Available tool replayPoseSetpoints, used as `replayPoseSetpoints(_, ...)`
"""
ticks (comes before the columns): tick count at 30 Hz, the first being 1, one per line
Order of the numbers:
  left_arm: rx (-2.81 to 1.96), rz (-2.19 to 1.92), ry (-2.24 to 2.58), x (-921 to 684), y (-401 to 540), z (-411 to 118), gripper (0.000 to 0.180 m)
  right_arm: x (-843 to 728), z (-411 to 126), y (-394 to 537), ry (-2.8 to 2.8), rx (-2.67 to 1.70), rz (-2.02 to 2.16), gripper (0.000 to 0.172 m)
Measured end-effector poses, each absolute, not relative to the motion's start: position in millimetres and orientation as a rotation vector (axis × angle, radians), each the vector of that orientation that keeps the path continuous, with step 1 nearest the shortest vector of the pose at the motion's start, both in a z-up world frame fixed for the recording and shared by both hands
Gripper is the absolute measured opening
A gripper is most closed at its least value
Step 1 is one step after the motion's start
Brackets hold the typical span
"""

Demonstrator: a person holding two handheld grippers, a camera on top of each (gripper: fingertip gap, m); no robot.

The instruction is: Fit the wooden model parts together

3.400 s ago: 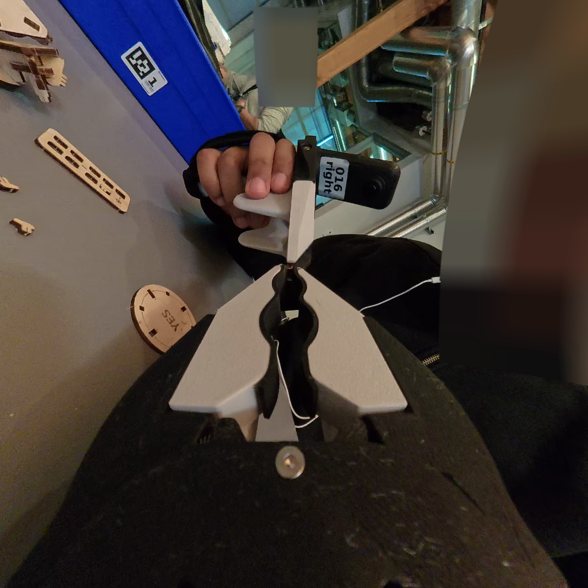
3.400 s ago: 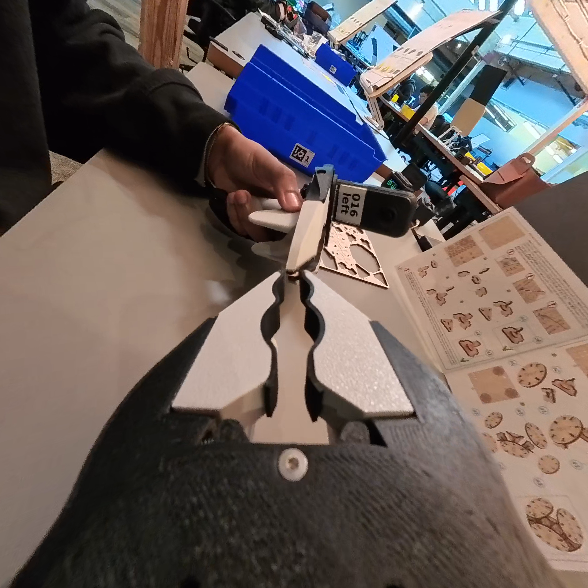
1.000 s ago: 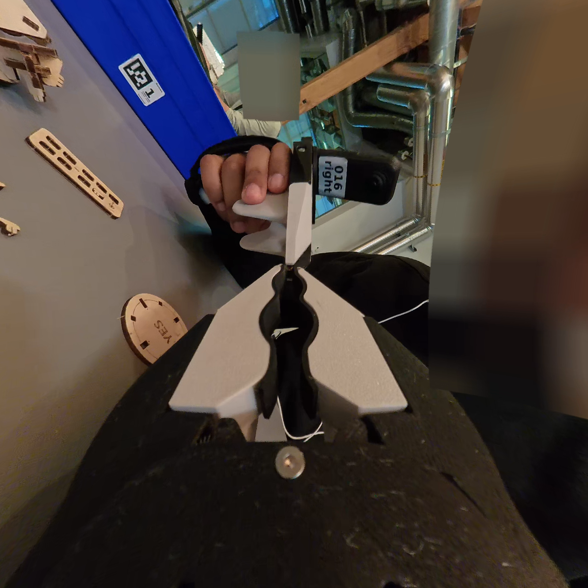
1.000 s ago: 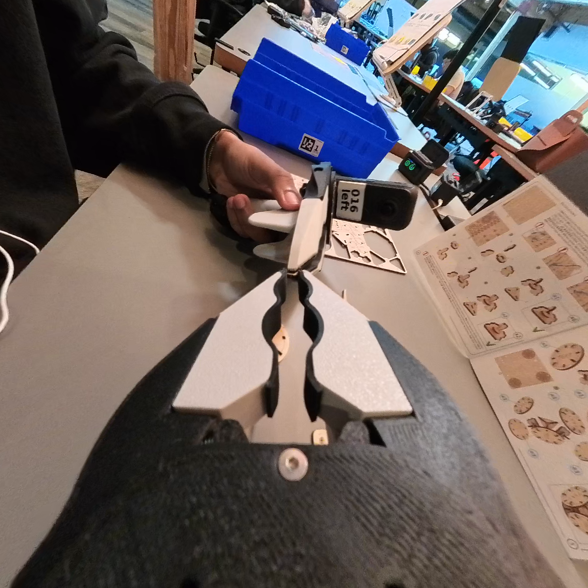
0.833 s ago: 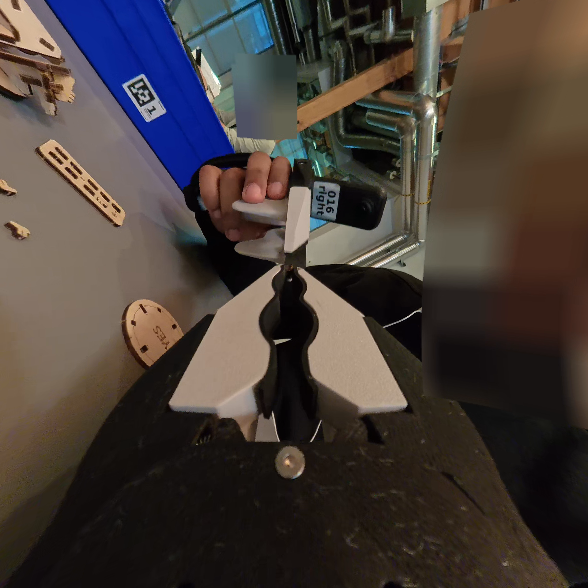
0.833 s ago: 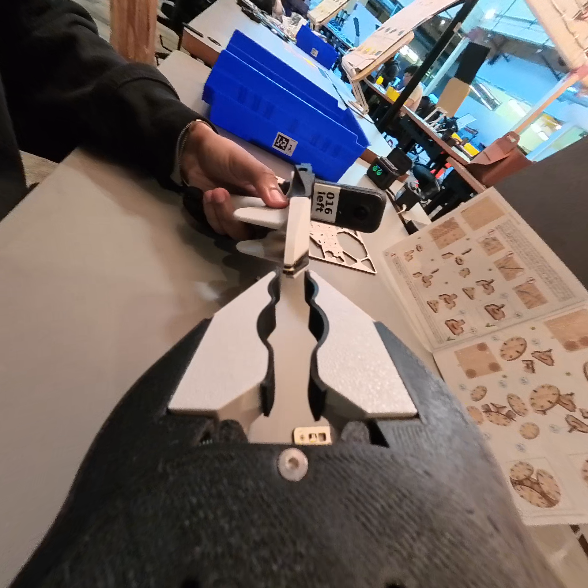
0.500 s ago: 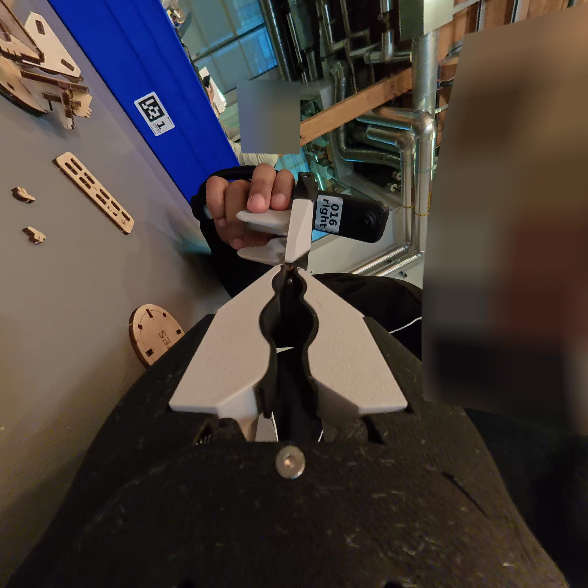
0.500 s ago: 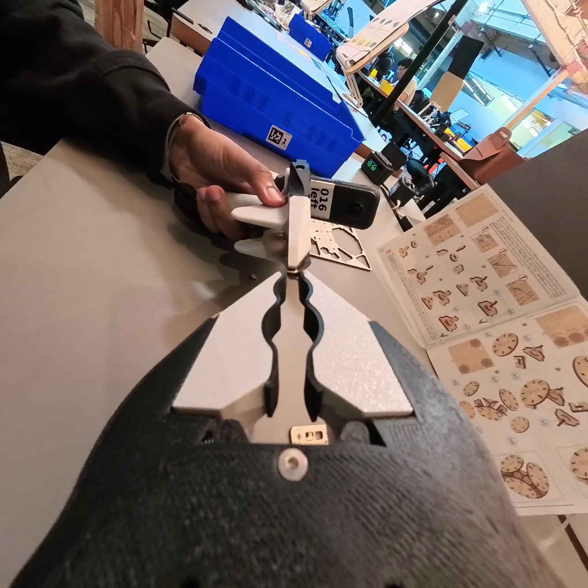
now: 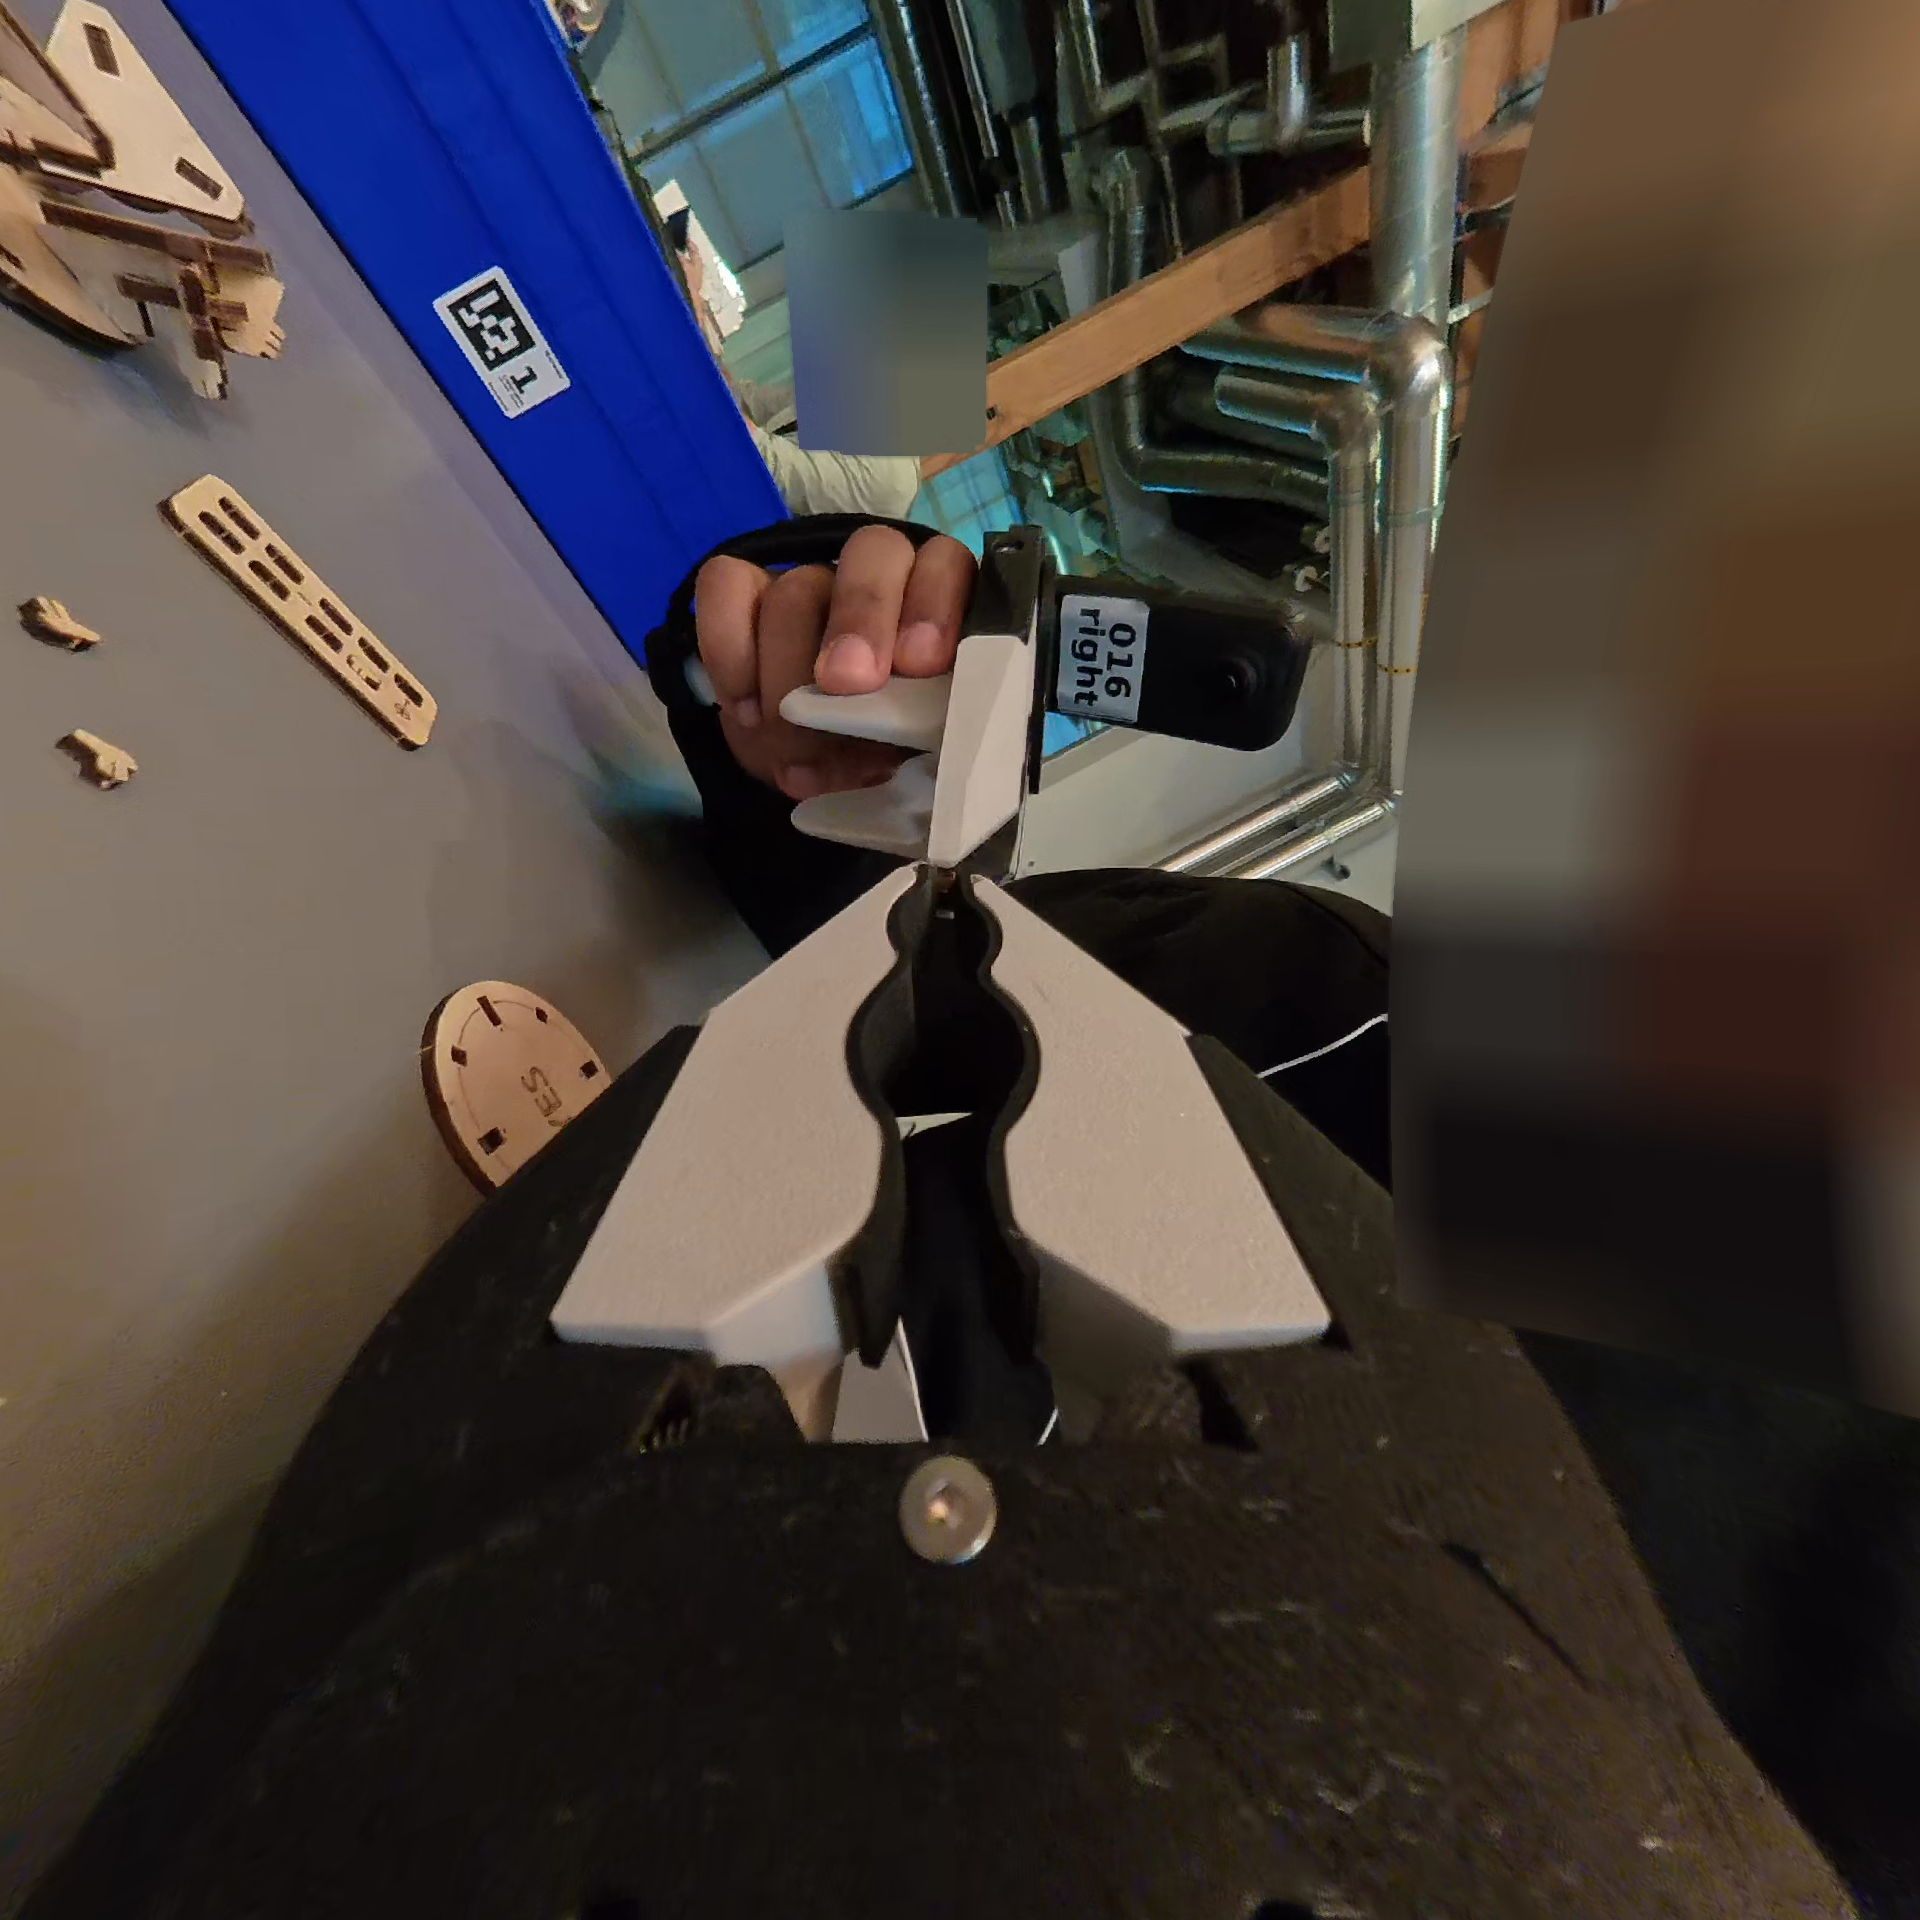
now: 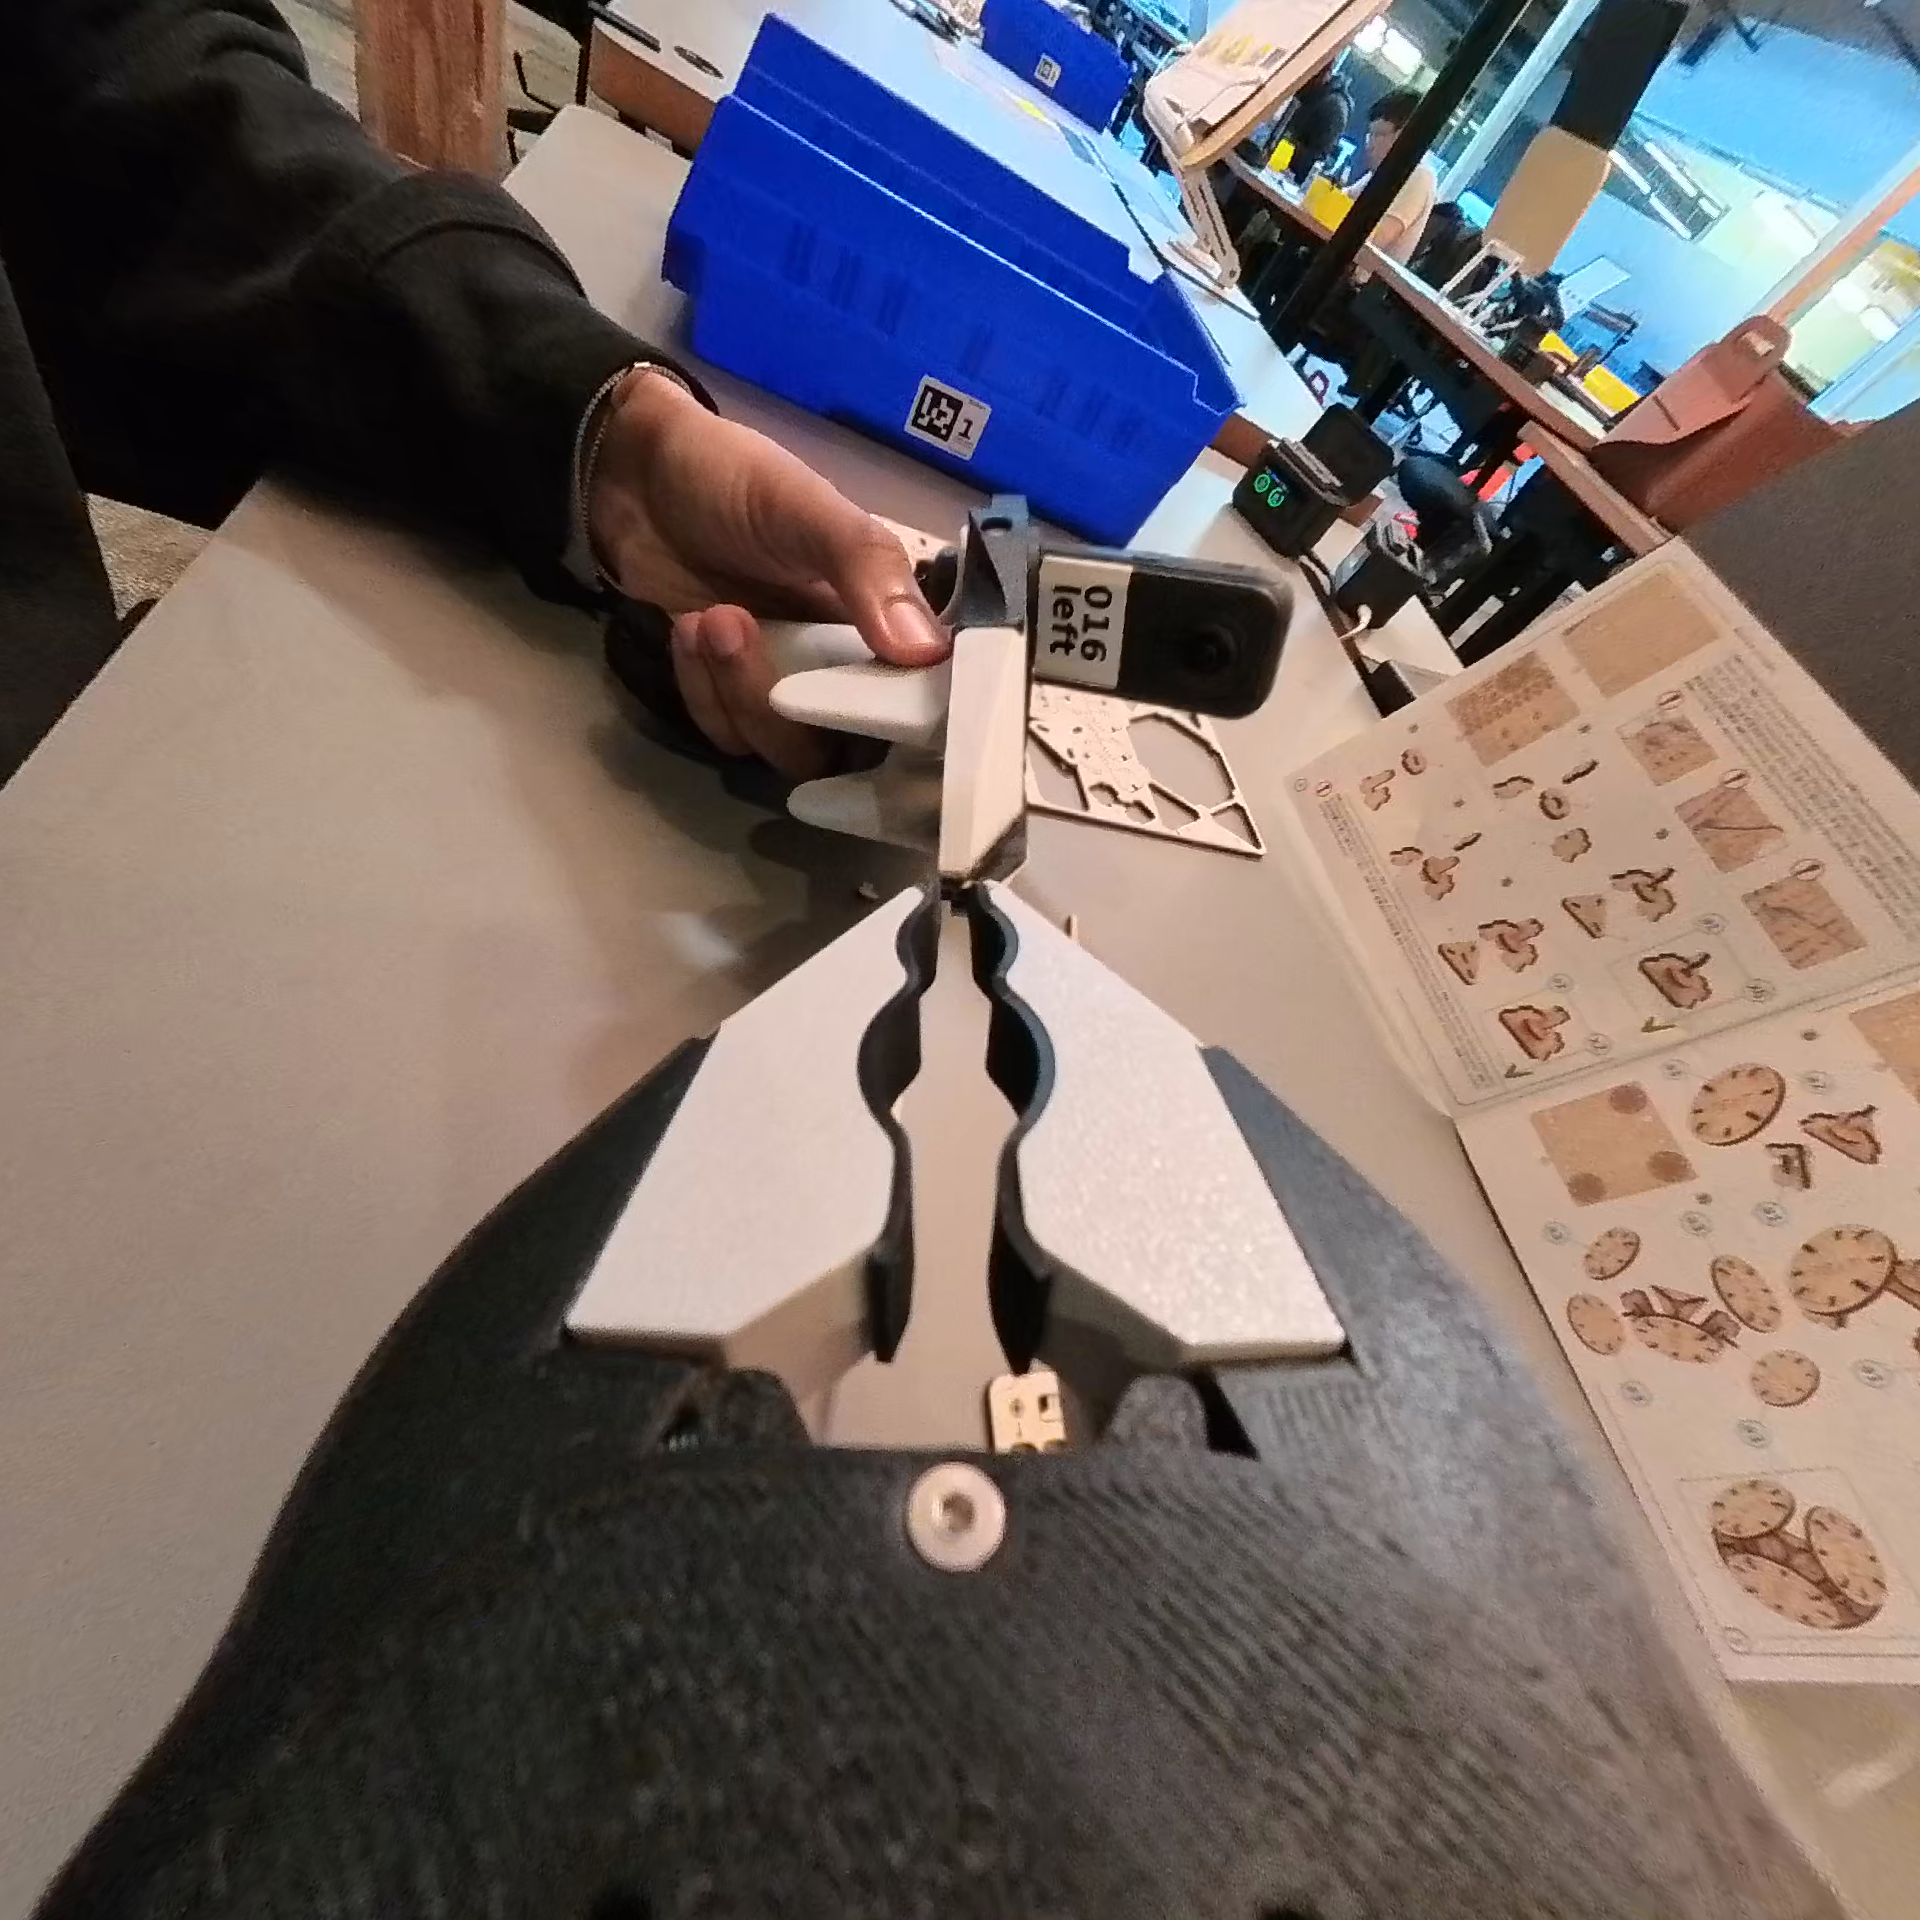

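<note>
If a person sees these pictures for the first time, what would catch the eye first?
Most striking is how the left gripper and the right gripper meet tip to tip above the grey table, both nearly closed around something tiny. Behind them stands a bright blue bin, and to the right lie the instruction sheets with drawings of wooden parts.

Bare grey table point(image 10: 312, 883) is lying open on the left, while the blue bin point(image 10: 935, 312) is blocking the far side and instruction sheets point(image 10: 1610, 935) are crowding the right.
</note>
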State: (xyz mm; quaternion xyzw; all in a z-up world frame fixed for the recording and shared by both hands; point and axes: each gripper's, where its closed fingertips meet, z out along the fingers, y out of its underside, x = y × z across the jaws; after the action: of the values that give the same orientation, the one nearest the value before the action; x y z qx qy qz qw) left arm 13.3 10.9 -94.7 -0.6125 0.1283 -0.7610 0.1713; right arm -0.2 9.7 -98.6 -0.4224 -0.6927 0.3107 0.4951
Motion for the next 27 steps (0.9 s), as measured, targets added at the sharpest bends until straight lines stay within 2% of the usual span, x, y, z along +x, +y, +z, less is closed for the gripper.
replayPoseSetpoints(27,-1.714,-2.170,0.379,7.7,10.2,-90.2,0.000,-1.0,-93.9,9.1,-1.649,-0.967,0.742,0.005)
